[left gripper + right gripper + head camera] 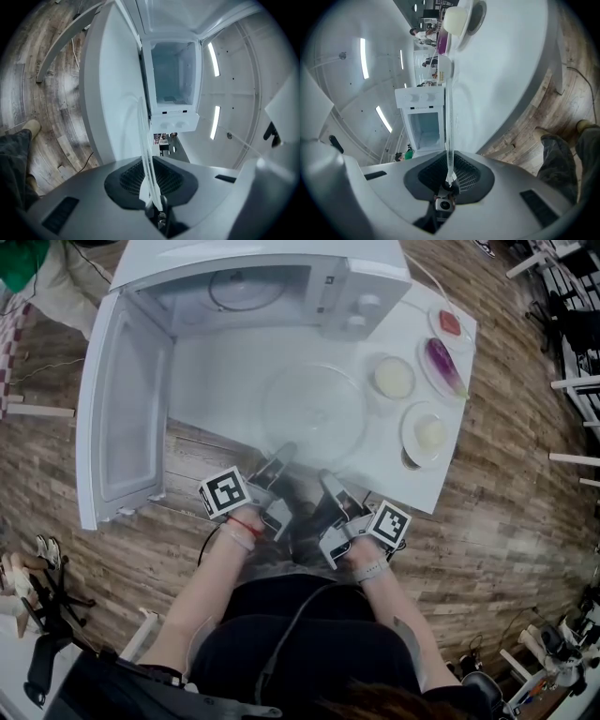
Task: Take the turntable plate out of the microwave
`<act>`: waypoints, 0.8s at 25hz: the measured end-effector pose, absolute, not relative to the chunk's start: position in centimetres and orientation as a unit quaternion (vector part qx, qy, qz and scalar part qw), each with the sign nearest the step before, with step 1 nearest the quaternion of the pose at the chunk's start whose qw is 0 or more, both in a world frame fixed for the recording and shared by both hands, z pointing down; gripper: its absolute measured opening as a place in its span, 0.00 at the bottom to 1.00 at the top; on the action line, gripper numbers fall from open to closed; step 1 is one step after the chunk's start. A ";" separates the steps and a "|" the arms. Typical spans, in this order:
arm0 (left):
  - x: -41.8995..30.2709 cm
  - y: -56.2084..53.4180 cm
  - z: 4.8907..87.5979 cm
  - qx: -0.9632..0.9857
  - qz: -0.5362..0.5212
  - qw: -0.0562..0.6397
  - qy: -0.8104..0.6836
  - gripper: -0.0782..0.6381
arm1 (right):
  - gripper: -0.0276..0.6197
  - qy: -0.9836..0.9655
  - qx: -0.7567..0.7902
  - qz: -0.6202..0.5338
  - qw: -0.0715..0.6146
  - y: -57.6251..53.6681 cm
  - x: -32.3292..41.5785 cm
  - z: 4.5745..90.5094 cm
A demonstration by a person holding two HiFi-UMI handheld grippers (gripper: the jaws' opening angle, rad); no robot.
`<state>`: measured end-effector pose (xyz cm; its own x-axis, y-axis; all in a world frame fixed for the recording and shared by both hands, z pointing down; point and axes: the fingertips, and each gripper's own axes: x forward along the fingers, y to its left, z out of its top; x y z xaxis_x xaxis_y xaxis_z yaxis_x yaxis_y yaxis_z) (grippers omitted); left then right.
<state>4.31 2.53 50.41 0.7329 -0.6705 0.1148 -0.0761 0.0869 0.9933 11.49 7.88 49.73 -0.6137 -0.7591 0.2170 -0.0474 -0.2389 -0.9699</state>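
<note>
The clear glass turntable plate point(314, 413) is outside the microwave point(253, 296), over the white table point(211, 376) in front of its open cavity. Both grippers hold its near rim. My left gripper point(284, 454) is shut on the rim at the near left, and my right gripper point(328, 480) is shut on it at the near right. In the left gripper view the plate point(144, 136) shows edge-on, running into the gripper point(152, 197). The right gripper view shows the same thin glass edge point(449, 126) clamped in the gripper point(450, 180). Whether the plate rests on the table I cannot tell.
The microwave door point(122, 418) hangs open at the left. Right of the glass plate stand a cream-filled bowl point(394, 378), a plate with an aubergine point(442, 367), a small dish with something red point(450, 322) and a plate with a white item point(427, 432). Wooden floor surrounds the table.
</note>
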 end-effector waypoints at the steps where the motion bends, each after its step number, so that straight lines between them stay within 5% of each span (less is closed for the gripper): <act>1: 4.3 2.7 50.5 0.639 -0.217 0.679 -0.289 0.16 | 0.12 0.562 -0.358 -0.701 0.253 7.9 11.5 49.8; 20: 4.5 6.6 50.5 0.605 -0.236 0.717 -0.254 0.17 | 0.12 0.552 -0.361 -0.712 0.241 8.1 11.8 51.4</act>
<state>4.51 6.55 50.46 0.7591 -0.6462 0.0784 0.0312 0.1565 0.9872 11.76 8.09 51.41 -0.6229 -0.7419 0.2483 -0.0568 -0.2737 -0.9601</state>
